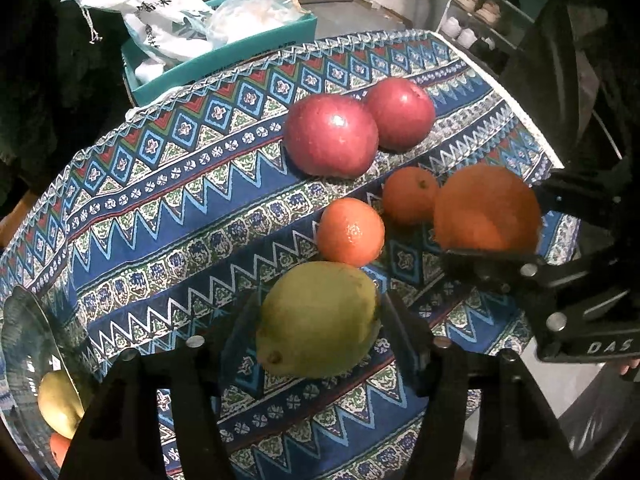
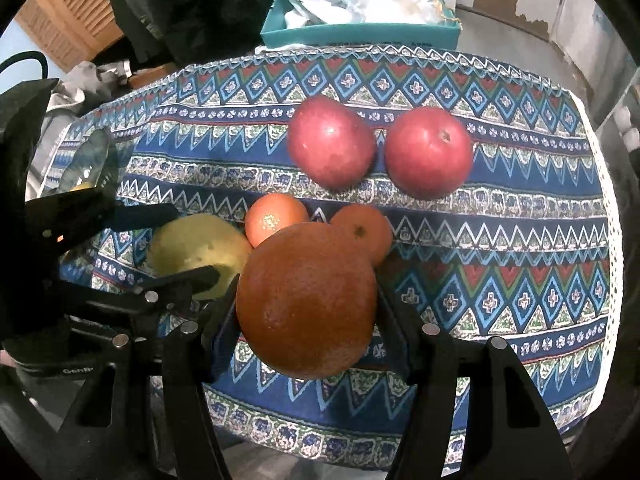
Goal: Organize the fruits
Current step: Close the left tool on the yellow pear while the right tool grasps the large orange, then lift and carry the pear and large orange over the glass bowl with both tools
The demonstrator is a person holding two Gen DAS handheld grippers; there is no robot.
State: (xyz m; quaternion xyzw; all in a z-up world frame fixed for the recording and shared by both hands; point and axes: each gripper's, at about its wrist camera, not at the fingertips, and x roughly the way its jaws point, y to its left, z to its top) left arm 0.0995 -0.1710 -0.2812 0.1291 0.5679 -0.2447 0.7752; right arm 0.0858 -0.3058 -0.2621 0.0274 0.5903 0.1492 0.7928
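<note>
We see the left gripper (image 1: pixel 318 320) with jaws around the pear (image 1: pixel 318 320) and the right gripper (image 2: pixel 308 300) clamping the orange (image 2: pixel 308 300), both fruits on the table (image 2: pixel 500 248); the glass bowl (image 1: pixel 24 344) is cut off at the edge
</note>
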